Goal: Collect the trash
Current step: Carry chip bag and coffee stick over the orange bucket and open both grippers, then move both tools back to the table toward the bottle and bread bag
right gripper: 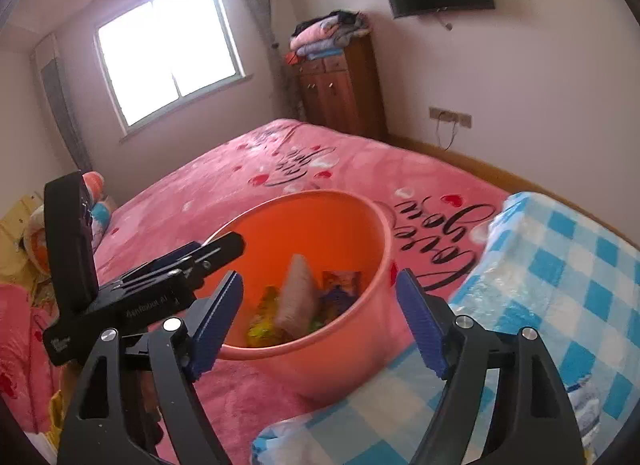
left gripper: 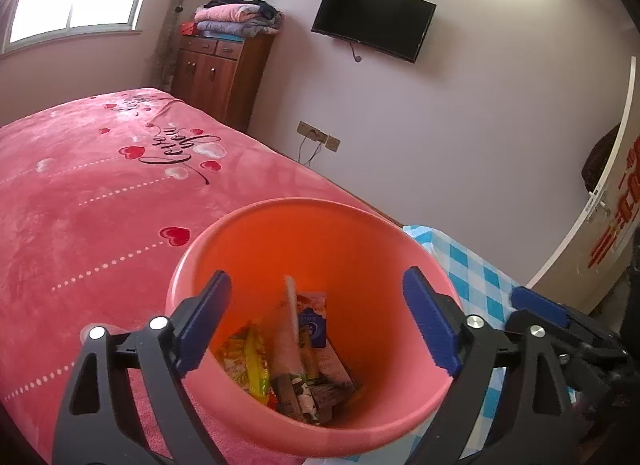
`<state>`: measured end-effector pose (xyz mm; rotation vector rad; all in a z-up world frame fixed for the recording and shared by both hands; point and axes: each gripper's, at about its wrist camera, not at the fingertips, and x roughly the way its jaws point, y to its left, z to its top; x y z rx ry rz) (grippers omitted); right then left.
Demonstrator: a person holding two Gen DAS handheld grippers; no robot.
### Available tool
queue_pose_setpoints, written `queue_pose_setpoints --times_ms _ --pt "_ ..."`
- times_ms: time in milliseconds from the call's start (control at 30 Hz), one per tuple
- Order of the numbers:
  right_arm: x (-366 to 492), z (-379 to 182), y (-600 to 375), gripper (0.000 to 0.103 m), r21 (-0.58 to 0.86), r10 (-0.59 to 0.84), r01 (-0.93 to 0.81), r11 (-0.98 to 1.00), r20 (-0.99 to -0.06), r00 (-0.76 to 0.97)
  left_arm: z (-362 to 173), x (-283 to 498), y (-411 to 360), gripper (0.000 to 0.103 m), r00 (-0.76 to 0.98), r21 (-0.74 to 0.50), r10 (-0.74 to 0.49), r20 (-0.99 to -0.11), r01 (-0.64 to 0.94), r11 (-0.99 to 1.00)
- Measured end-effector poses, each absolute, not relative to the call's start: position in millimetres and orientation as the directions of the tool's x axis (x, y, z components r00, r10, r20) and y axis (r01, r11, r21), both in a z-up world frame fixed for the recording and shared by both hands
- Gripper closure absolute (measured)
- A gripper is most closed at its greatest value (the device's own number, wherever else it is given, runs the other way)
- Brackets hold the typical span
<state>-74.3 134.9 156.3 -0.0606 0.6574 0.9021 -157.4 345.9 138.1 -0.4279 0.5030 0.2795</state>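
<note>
An orange plastic bucket (left gripper: 280,205) stands on the pink bed. Inside it lie several wrappers (left gripper: 256,365), and a beige packet (left gripper: 286,341) among them looks blurred. My left gripper (left gripper: 316,277) hangs open over the bucket's mouth, its blue pads wide apart with nothing between them. In the right wrist view the same bucket (right gripper: 382,225) holds the wrappers (right gripper: 262,315) and the beige packet (right gripper: 298,299). My right gripper (right gripper: 320,277) is open and empty at the bucket's near side. The left gripper (right gripper: 208,253) reaches over the rim from the left.
A pink heart-print blanket (left gripper: 100,205) covers the bed. A blue-and-white checked cloth (right gripper: 560,285) lies bunched right of the bucket. Against the far wall stand a wooden cabinet (left gripper: 220,73) with folded clothes and a wall TV (left gripper: 372,21). Pillows (right gripper: 96,201) lie at the bed's left end.
</note>
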Motion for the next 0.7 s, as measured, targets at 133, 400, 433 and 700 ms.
queue_pose_setpoints --times_ms 133,400,433,700 --pt "-81 159 112 0.014 0.176 0.675 -0.709 0.683 -0.523 0.520 141 -163 339 0.014 0.853 -0.325 0.154 -0.499 -0.348 0.879" --pt "-95 156 74 0.012 0.112 0.612 -0.651 0.751 -0.488 0.622 149 -166 320 0.008 0.876 -0.306 0.135 -0.463 -0.301 0.903" --pt "-96 155 71 0.011 0.106 0.606 -0.645 0.757 -0.486 0.630 151 -166 316 0.008 0.877 -0.303 0.129 -0.462 -0.293 0.907" --pt "-100 145 39 0.009 0.093 0.554 -0.589 0.803 -0.481 0.680 155 -162 289 0.007 0.881 -0.296 0.076 -0.468 -0.238 0.925"
